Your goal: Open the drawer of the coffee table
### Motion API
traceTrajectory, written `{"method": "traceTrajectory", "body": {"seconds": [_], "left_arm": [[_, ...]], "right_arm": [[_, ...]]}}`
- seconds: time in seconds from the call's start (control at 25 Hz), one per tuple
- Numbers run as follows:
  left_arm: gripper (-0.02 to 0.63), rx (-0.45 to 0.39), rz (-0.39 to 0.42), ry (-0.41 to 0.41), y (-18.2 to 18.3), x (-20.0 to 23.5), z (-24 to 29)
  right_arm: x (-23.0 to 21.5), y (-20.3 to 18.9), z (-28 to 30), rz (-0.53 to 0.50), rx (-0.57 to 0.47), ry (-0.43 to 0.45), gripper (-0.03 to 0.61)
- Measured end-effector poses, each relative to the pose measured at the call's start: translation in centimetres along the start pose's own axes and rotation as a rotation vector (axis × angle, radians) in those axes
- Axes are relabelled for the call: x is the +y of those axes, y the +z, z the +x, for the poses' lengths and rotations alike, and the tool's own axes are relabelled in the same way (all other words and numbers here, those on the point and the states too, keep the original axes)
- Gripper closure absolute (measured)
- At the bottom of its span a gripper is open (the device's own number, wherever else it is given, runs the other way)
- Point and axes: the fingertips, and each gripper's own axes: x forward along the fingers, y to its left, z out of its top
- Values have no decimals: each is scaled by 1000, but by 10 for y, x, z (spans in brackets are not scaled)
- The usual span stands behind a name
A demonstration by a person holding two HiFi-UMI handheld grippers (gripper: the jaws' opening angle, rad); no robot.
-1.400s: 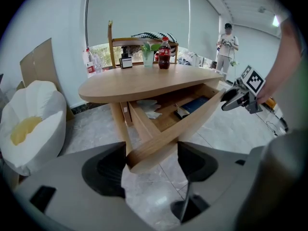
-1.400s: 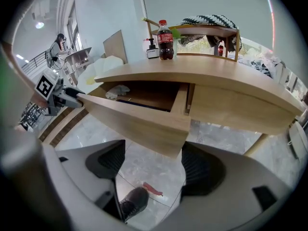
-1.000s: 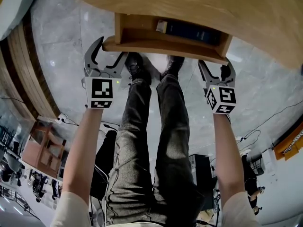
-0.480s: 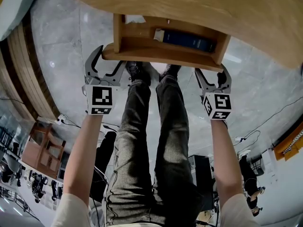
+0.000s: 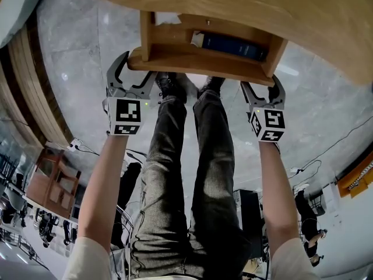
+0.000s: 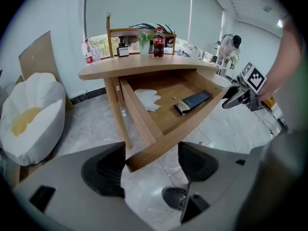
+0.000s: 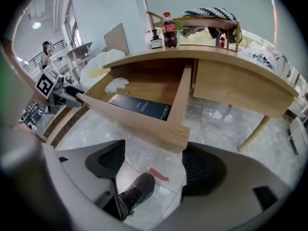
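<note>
The drawer [image 5: 198,60] now stands further out of the coffee table [image 5: 233,4], baring a dark book [image 5: 233,44]; my left gripper [image 6: 150,167] and right gripper [image 7: 153,165] straddle its front corners, jaws apart, so I judge the opening nearly done.

Under the wooden counter [image 5: 245,2] the wooden drawer [image 5: 198,62] stands pulled out; inside, a dark flat book [image 5: 233,44] lies right, crumpled paper [image 5: 167,18] back left.

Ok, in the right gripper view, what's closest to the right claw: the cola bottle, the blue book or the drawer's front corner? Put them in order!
1. Drawer's front corner, just ahead of the right claw.
2. Blue book, lying inside the drawer.
3. Cola bottle, up on the tabletop, farthest back.
</note>
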Motion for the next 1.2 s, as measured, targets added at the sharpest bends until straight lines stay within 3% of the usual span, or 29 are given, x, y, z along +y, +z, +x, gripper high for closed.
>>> {"method": "traceTrajectory", "body": {"seconds": [0.28, 0.76, 1.08, 1.2], "left_arm": [[273, -11, -11, 6, -1, 1, 2], [273, 41, -63, 22, -4, 10, -19], [275, -9, -61, 45, 38, 14, -61], [296, -51, -52, 39, 71, 11, -84]], "right_arm": [[-3, 1, 5, -6, -8, -7, 207], [-11, 20, -15, -107, 45, 20, 207], [-9, 47, -63, -121, 39, 19, 209], [-1, 78, -87, -124, 0, 32, 277]]}}
